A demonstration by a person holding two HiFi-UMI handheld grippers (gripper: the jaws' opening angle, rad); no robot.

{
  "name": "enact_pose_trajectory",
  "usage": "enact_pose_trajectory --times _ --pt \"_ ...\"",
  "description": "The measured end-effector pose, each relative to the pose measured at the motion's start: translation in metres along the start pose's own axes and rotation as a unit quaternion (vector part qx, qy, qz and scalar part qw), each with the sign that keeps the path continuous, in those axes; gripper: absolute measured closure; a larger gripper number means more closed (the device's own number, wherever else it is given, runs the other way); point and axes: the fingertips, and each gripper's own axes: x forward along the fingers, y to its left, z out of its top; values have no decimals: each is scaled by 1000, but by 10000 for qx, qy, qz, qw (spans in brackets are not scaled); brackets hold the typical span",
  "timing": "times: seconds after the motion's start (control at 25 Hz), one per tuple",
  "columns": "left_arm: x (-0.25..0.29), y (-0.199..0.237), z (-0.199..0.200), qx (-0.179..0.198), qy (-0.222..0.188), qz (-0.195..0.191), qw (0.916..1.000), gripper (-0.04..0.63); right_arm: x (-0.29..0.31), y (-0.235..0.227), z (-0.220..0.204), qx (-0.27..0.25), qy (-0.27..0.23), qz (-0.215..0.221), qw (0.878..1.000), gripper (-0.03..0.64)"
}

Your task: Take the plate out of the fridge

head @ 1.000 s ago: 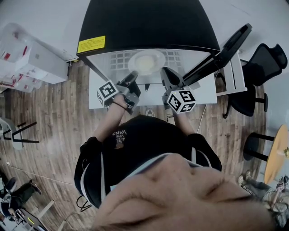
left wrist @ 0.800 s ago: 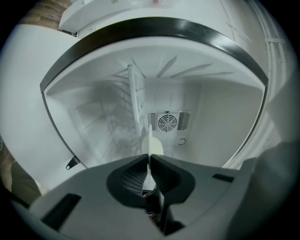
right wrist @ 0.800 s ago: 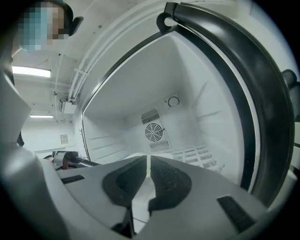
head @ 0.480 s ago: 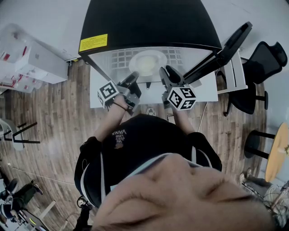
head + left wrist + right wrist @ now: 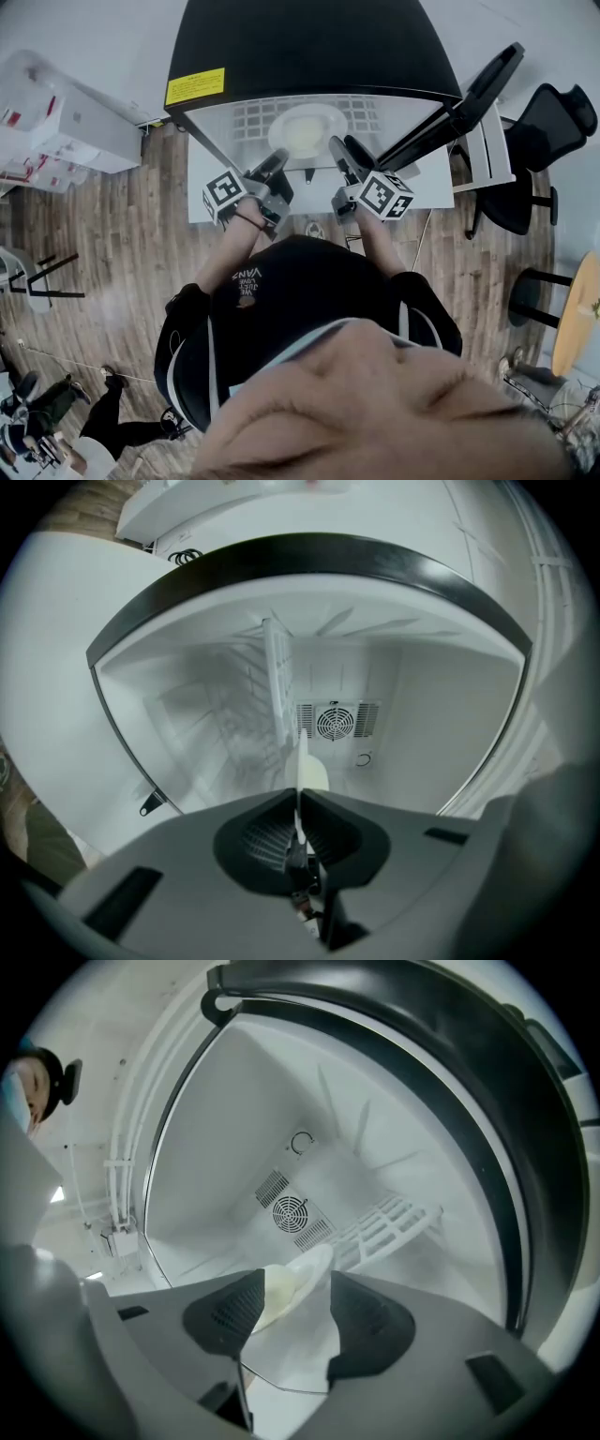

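Observation:
The white plate (image 5: 305, 128) lies on the wire shelf (image 5: 251, 120) inside the open fridge (image 5: 309, 47). My left gripper (image 5: 279, 157) reaches in from the left and is shut on the plate's near rim. In the left gripper view the plate (image 5: 312, 772) shows edge-on, pinched between the closed jaws of that gripper (image 5: 298, 794). My right gripper (image 5: 339, 148) is at the plate's right side. Its jaws are opening: in the right gripper view the plate (image 5: 302, 1267) sits between the spread pads of this gripper (image 5: 296, 1299), and they do not press on it.
The fridge door (image 5: 459, 103) stands open to the right. A fan vent (image 5: 337, 722) is set in the fridge's back wall. A black office chair (image 5: 534, 159) stands at the right, and white boxes (image 5: 66, 122) sit at the left on the wood floor.
My right gripper's jaws have spread apart from the plate's rim, and its marker cube has tilted. The left gripper and the plate have stayed in place.

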Motion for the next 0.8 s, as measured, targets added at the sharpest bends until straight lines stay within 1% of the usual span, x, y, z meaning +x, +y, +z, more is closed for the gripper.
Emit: enact_pose_trajectory --times 0.2,0.4,0.52,0.64,0.8 --pt "-1 0 0 -3 0 -28 10000 565 4 -4 -6 756 19 138 9970 407" --pt "-2 1 -1 -9 -16 -8 10000 565 8 -5 -11 1191 40 262 9925 407" --pt "-1 3 -1 -4 -25 -12 10000 565 9 -8 -14 1264 98 249 9916 408" --pt "-2 2 -1 9 -35 -2 10000 565 9 -8 -14 1187 117 202 9927 457" --pt "-3 3 0 36 -43 -10 10000 565 9 -7 -14 1202 109 233 9924 472"
